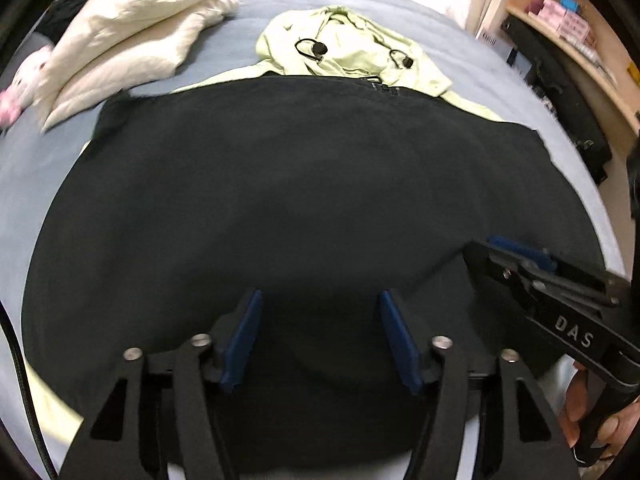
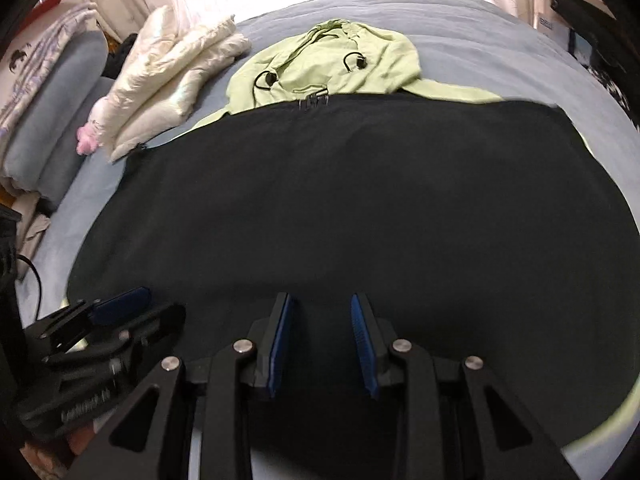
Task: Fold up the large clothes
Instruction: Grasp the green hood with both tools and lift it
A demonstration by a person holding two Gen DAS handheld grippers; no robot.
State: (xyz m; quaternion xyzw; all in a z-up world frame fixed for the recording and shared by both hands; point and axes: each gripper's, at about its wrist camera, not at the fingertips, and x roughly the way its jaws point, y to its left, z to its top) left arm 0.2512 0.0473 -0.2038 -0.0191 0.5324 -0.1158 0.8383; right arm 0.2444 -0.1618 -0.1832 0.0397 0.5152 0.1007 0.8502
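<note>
A large black garment [image 1: 288, 184] lay spread flat across the blue-grey bed [image 1: 224, 40], covering most of the sheet in both wrist views. Its far edge overlapped the lower part of a pale green hoodie [image 1: 348, 52], whose hood and two black drawstring toggles showed beyond the black cloth, with a zipper pull visible right at the overlap.

The left gripper [image 1: 320, 332] hovered over the near part of the black garment with its blue-padded fingers [image 1: 244, 332] held wide apart and nothing between them. The right gripper [image 2: 322, 332] was beside it, also over the near edge of the garment, its blue pads spread apart and empty. Each gripper appeared at the side of the other's view: the right one at the lower right of the left wrist view, with part of a hand [image 1: 584, 412] on its handle, and the left one at the lower left of the right wrist view.

On the bed to the left of the hoodie, a folded cream-white padded item [image 2: 172, 76] rested apart from the black garment, with something pink [image 2: 86, 142] at its near end. A wooden shelf [image 1: 576, 40] holding small boxes stood to the right of the bed, and a grey cushion [image 2: 60, 108] lay at the far left.
</note>
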